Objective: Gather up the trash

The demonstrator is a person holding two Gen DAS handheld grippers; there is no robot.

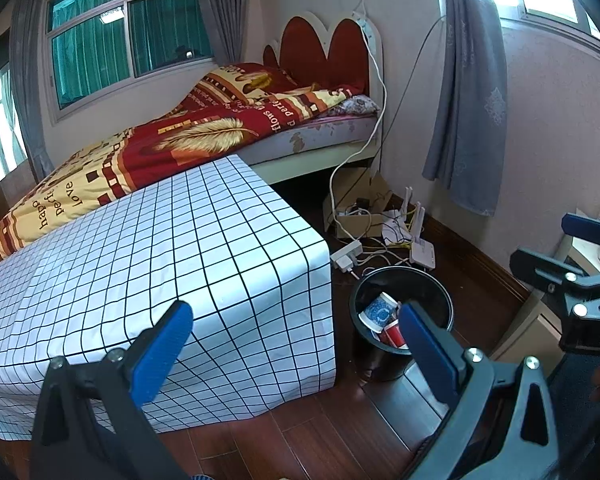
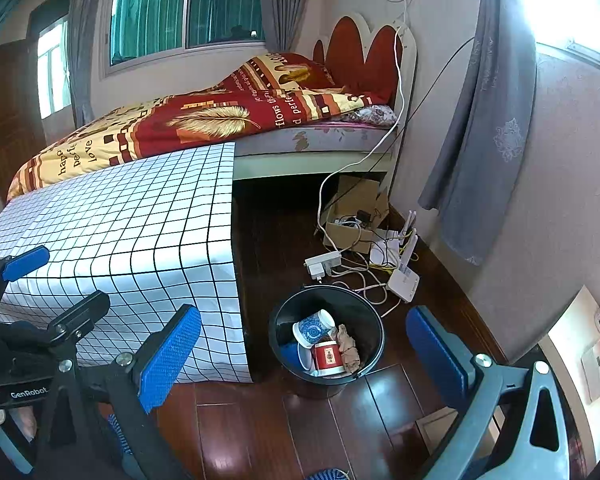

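Our left tool [image 1: 296,344] gapes wide, empty, above the checked bench [image 1: 148,264]; beside it a black bin [image 1: 440,292] holds cups. Our right tool [image 2: 304,352] also gapes empty over that bin [image 2: 364,312], cups [image 2: 314,326] and crumpled paper [image 2: 349,347] inside.

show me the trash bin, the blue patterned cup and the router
trash bin [image 2: 374,322]: right wrist view, inner wall.
blue patterned cup [image 2: 313,330]: right wrist view, its side.
router [image 2: 403,280]: right wrist view, white casing.

Black bin [image 2: 284,320]; white black-grid tablecloth [image 2: 140,216]; red-yellow quilt [image 2: 204,116].
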